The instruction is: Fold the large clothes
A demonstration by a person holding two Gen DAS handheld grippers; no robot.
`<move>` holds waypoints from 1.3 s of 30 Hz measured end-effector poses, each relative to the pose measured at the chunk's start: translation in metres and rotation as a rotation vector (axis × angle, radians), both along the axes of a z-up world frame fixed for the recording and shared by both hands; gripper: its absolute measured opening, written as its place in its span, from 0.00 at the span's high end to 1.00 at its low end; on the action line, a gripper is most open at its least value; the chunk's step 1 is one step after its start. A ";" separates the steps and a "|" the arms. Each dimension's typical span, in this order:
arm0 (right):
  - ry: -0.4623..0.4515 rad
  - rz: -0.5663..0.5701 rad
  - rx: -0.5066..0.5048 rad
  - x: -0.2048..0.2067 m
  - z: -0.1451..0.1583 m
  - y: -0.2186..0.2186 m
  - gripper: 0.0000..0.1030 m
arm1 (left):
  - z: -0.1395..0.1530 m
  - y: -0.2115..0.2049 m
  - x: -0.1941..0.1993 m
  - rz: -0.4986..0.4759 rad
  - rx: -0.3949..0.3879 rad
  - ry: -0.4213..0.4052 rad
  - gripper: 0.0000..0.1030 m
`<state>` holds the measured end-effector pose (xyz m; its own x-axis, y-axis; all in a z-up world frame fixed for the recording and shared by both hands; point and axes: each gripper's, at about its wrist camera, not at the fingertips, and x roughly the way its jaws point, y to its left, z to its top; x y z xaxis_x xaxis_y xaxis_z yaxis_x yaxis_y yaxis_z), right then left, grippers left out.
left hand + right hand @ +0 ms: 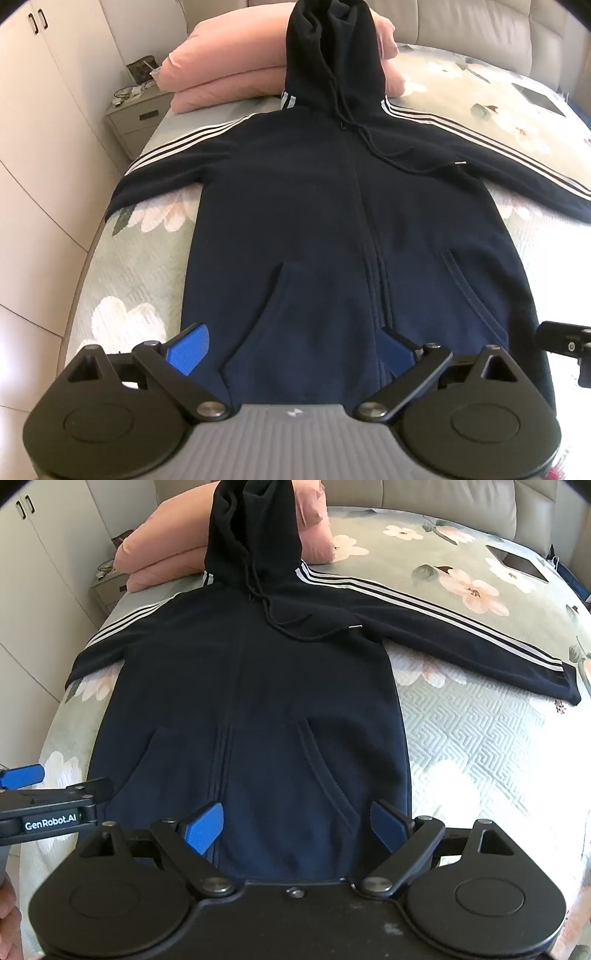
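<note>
On the bed [122,266], in the left wrist view, the hoodie [332,221] lies face up, sleeves spread, hood propped against the pink pillows [221,70]. The left gripper [291,350] hovers above the hem, jaws apart and empty. In the right wrist view, the right gripper [295,827] hovers likewise over the hem, jaws apart, holding nothing. The fleece looks thick, soft and moderately heavy; it should drape, not slide. The right sleeve cuff [565,686] and the hem corners offer firm pinch points.
</note>
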<state>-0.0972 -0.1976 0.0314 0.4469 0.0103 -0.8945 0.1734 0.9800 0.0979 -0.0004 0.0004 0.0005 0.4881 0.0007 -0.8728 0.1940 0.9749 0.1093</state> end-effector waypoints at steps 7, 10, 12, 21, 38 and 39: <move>-0.004 0.000 0.006 0.001 -0.002 0.000 0.01 | -0.007 0.004 -0.004 0.009 -0.007 0.001 0.04; -0.007 0.003 0.007 0.000 -0.005 0.000 0.01 | -0.004 0.000 0.000 0.012 0.005 0.017 0.04; -0.004 0.004 0.006 0.000 -0.005 0.000 0.01 | -0.003 -0.002 0.000 0.013 0.009 0.012 0.04; 0.003 0.013 0.010 0.001 -0.001 -0.001 0.01 | 0.002 0.004 0.000 0.026 -0.002 0.009 0.04; 0.003 0.014 0.006 0.002 0.000 0.000 0.01 | 0.005 0.008 0.000 0.043 -0.002 0.001 0.04; 0.003 0.014 0.008 0.002 0.000 0.000 0.01 | 0.005 0.008 -0.001 0.044 0.000 0.000 0.04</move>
